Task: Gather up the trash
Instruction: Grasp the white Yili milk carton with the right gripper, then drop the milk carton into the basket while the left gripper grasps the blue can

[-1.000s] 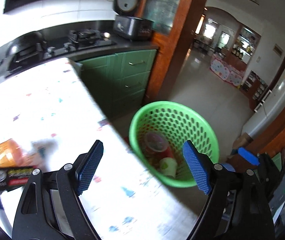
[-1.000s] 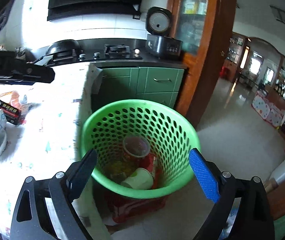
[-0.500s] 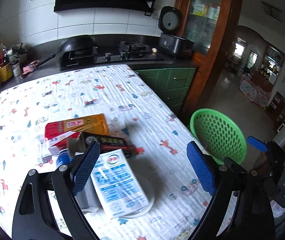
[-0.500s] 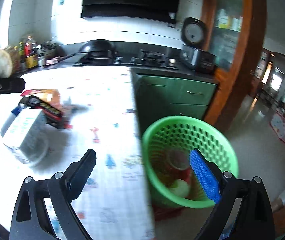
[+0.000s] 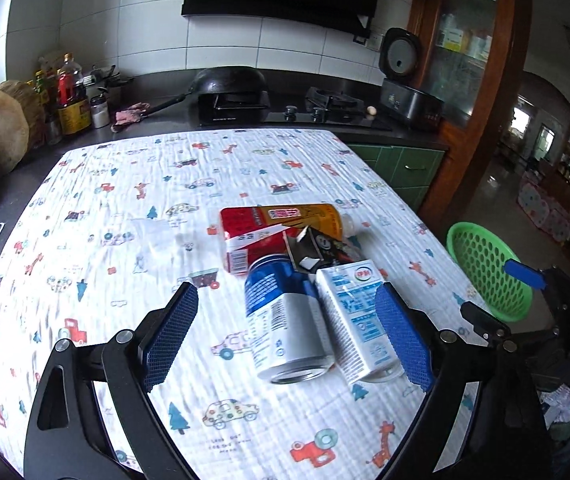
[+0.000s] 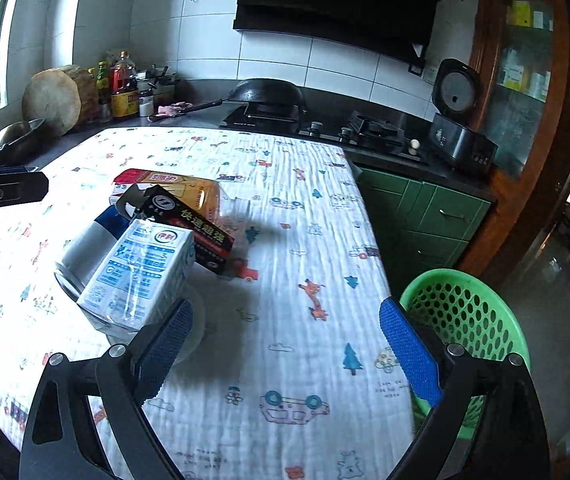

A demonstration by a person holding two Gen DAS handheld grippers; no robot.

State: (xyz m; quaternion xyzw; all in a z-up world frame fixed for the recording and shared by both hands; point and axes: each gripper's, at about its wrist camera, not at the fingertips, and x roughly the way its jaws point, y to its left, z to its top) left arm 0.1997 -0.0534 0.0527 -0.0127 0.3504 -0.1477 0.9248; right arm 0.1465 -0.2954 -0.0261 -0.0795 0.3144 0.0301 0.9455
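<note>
- Left wrist view: the left gripper [image 5: 285,336] hovers over the patterned tablecloth [image 5: 125,208] with its jaws spread wide and nothing between the pads; the spread looks chosen to straddle the pile ahead.
- The trash lies in a heap right in front of it: a blue-and-silver drink can [image 5: 281,320] on its side, a white-and-blue milk carton [image 5: 355,316] touching the can's right flank, a black wrapper [image 5: 321,250] draped over their far ends, and a red-and-orange snack bag [image 5: 277,224] behind.
- The carton sits nearest the right-hand pad, so I judge either can or carton the likely next pick.
- The green perforated basket [image 5: 485,268] stands on the floor off the table's right edge, handy for dropping.
- Right wrist view: the right gripper [image 6: 285,340] is likewise wide open and empty, above bare cloth between the heap and the table edge.
- Its left pad is close to the milk carton [image 6: 141,272], though contact cannot be told; the basket [image 6: 465,312] sits just beyond its right finger.
</note>
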